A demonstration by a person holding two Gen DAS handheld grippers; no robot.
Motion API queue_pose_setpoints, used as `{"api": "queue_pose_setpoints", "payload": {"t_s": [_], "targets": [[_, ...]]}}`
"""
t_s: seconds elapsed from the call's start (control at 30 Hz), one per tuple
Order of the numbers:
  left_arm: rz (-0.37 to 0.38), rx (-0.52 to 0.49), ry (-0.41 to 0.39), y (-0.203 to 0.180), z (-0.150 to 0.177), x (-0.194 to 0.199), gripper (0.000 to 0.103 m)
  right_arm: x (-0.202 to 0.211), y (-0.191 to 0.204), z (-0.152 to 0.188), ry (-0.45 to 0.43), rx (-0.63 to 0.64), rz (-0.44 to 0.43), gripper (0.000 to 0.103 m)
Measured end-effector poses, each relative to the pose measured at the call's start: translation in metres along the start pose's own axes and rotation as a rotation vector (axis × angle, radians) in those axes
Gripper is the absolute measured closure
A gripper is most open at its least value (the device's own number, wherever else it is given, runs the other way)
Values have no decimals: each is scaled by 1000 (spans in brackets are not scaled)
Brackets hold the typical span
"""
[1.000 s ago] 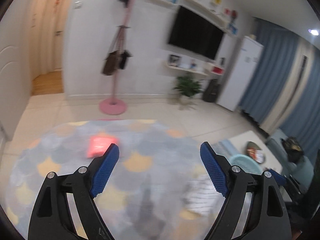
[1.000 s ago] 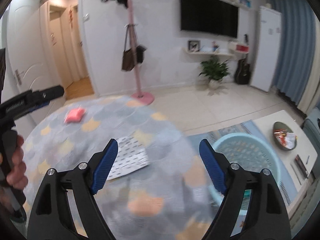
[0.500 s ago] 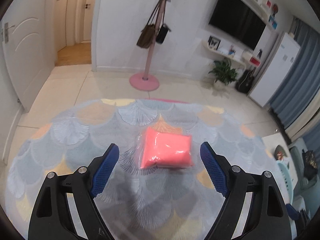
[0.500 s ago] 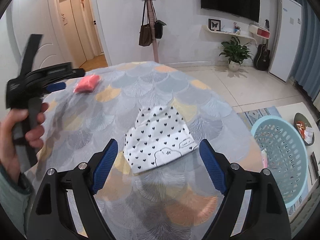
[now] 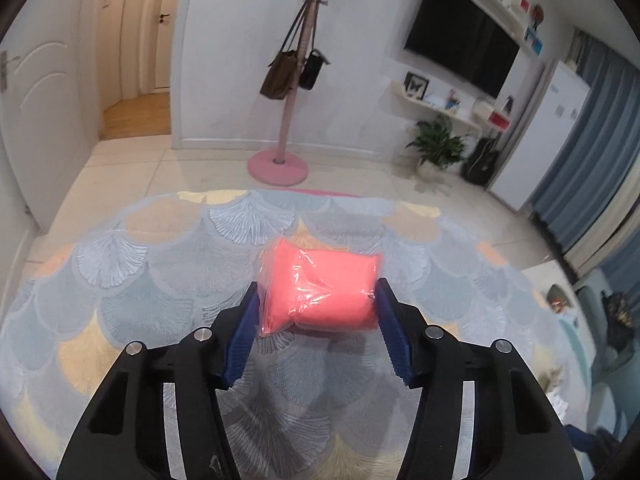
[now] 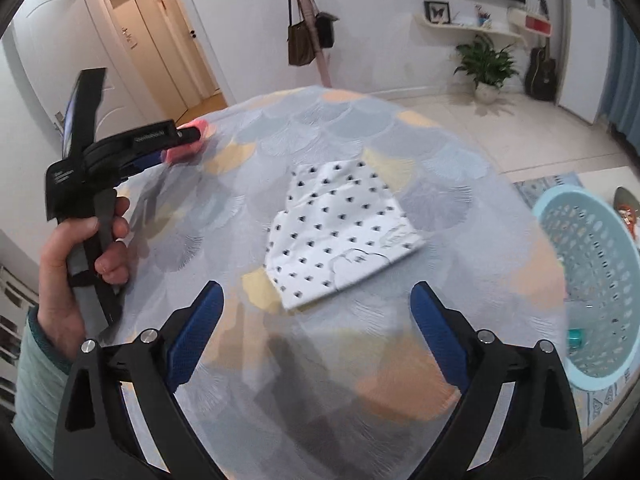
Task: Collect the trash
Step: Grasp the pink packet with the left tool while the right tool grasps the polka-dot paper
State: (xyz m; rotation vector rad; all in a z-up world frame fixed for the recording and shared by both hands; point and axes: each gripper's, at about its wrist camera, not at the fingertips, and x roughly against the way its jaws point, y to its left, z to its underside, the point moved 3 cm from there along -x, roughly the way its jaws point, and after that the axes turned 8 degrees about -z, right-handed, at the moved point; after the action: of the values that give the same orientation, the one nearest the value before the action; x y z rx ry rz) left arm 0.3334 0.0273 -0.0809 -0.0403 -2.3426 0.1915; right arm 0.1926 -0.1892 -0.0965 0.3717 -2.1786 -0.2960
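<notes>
A pink plastic-wrapped packet (image 5: 320, 284) lies on the round scallop-patterned rug (image 5: 160, 280). My left gripper (image 5: 318, 294) has its jaws closing on it, and both blue pads touch the packet's sides. In the right wrist view the left gripper (image 6: 188, 136), held by a hand (image 6: 80, 248), sits at the packet (image 6: 182, 154) on the rug's far left. My right gripper (image 6: 316, 296) hovers over the rug with its jaws opening wide and nothing between them. Just beyond its fingertips lies a white bag with black dots (image 6: 340, 232).
A light blue perforated basket (image 6: 552, 208) stands off the rug at the right, with a small item inside. Beyond the rug stand a pink coat stand (image 5: 280, 160) hung with bags, a potted plant (image 5: 436, 148), and a low table (image 5: 560, 276) at the right.
The left gripper came down over the pink packet and narrowed its jaws onto it. The right gripper dropped closer to the white dotted bag and widened slightly.
</notes>
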Motion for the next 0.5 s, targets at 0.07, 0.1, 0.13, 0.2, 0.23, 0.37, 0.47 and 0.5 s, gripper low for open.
{"api": "queue_pose_setpoints", "payload": {"t_s": [0.07, 0.1, 0.13, 0.2, 0.23, 0.37, 0.47, 0.5], "targets": [[7, -7, -19, -1, 1, 3, 49, -6, 3, -8, 3, 14, -3, 27], [5, -12, -28, -2, 3, 6, 49, -10, 4, -14, 7, 13, -4, 27], [3, -17, -36, -3, 3, 7, 49, -13, 4, -18, 5, 8, 1, 28], [12, -11, -46, -4, 3, 9, 49, -19, 4, -26, 1, 14, 33, 30], [25, 1, -45, -1, 4, 9, 49, -22, 5, -28, 1, 23, 51, 30], [31, 20, -33, 0, 3, 6, 49, -30, 16, -27, -2, 104, 141, 41], [23, 4, -48, -4, 2, 7, 49, -29, 25, -23, -9, 153, 133, 72], [21, -2, -54, -7, 1, 7, 49, -27, 27, -22, -18, 173, 147, 74]]}}
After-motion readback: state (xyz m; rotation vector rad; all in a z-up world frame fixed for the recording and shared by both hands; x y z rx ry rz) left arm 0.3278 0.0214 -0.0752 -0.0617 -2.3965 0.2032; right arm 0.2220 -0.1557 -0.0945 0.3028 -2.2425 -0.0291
